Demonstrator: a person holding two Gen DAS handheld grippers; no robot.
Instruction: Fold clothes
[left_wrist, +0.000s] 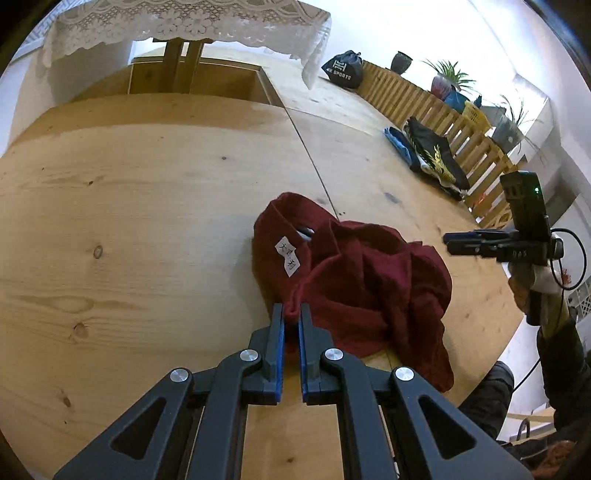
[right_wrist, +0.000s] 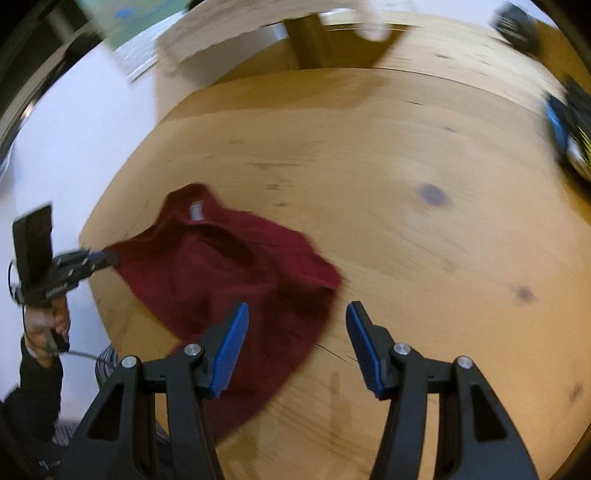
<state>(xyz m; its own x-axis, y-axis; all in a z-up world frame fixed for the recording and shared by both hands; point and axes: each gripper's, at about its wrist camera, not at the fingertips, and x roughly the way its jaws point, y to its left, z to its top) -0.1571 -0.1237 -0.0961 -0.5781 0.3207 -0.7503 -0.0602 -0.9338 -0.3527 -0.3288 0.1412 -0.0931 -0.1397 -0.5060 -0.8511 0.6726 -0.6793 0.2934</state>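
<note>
Pinching bunched fold of maroon garment (left_wrist: 354, 280), left gripper (left_wrist: 291, 314) has jaws nearly closed on cloth. Garment crumpled on wooden surface (left_wrist: 147, 192) near its near edge, white label (left_wrist: 289, 256) facing up. Right gripper (right_wrist: 297, 314) hovering over garment's right end, jaws wide apart, holding nothing. Folded clothes stack (left_wrist: 428, 155) far right.

Right wrist view motion-blurred; folded clothes (right_wrist: 569, 129) cut off.

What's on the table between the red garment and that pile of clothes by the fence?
Only bare wooden table lies between the red garment and the clothes pile, as the left wrist view shows.
</note>
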